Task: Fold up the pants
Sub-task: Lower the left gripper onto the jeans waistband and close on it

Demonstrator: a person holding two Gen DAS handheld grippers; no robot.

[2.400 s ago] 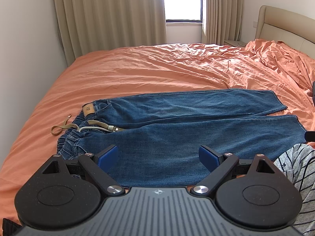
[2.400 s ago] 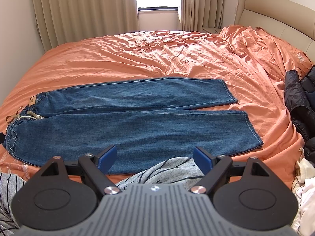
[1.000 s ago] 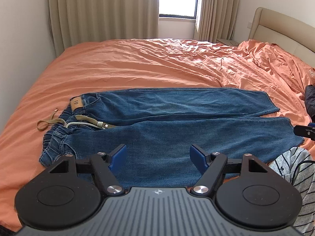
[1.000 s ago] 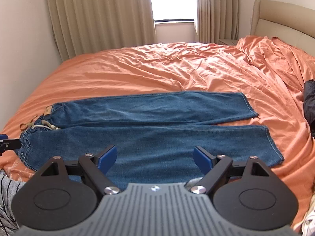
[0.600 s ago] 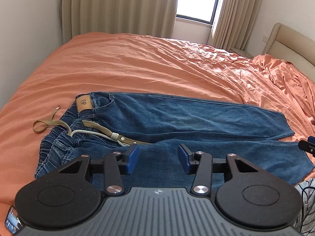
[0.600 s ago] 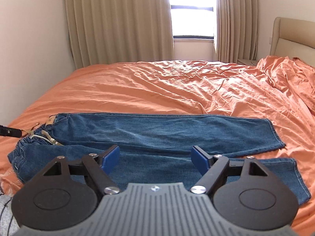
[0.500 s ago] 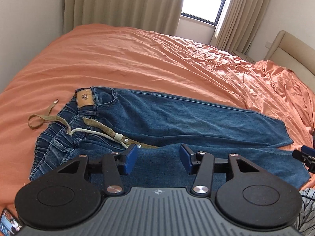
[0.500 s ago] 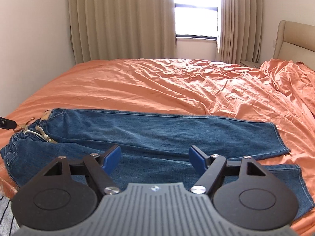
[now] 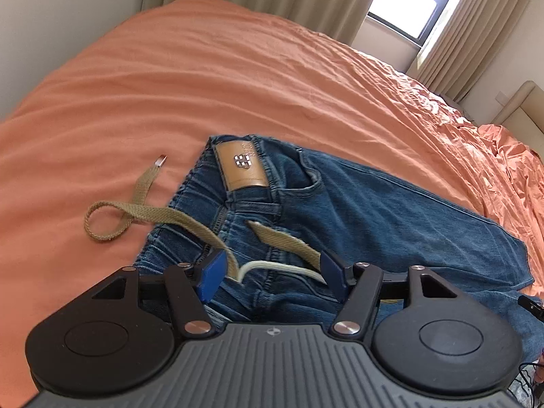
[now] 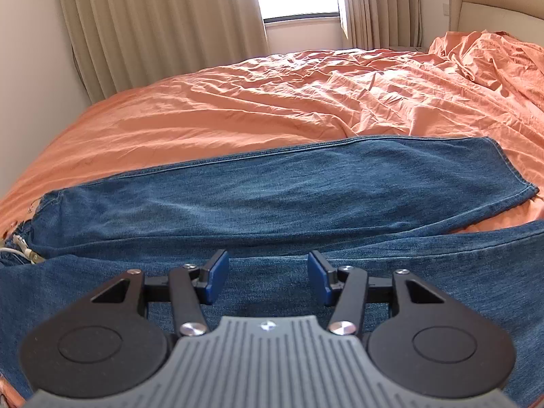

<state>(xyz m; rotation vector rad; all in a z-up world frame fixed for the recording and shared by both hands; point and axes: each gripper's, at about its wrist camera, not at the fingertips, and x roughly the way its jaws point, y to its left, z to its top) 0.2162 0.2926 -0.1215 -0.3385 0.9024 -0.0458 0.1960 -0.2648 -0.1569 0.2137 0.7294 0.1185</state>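
Blue jeans (image 9: 374, 204) lie flat on the orange bed, waistband to the left, legs stretching right. A tan leather patch (image 9: 242, 166) sits on the waistband, and a khaki belt strap (image 9: 136, 209) trails off to the left. My left gripper (image 9: 268, 273) is open, close over the waistband, with a white cord (image 9: 272, 267) between its blue pads. My right gripper (image 10: 267, 277) is open and empty, low over the near leg of the jeans (image 10: 272, 197) around mid-length.
The orange sheet (image 10: 306, 95) covers the bed, rumpled at the right. Beige curtains (image 10: 163, 23) and a window stand behind. A beige headboard (image 10: 493, 10) is at the right. A wall (image 9: 68, 6) borders the bed's left side.
Both grippers have moved down and forward, close to the jeans. The left swung toward the waistband. The right gripper's jaws have narrowed somewhat.
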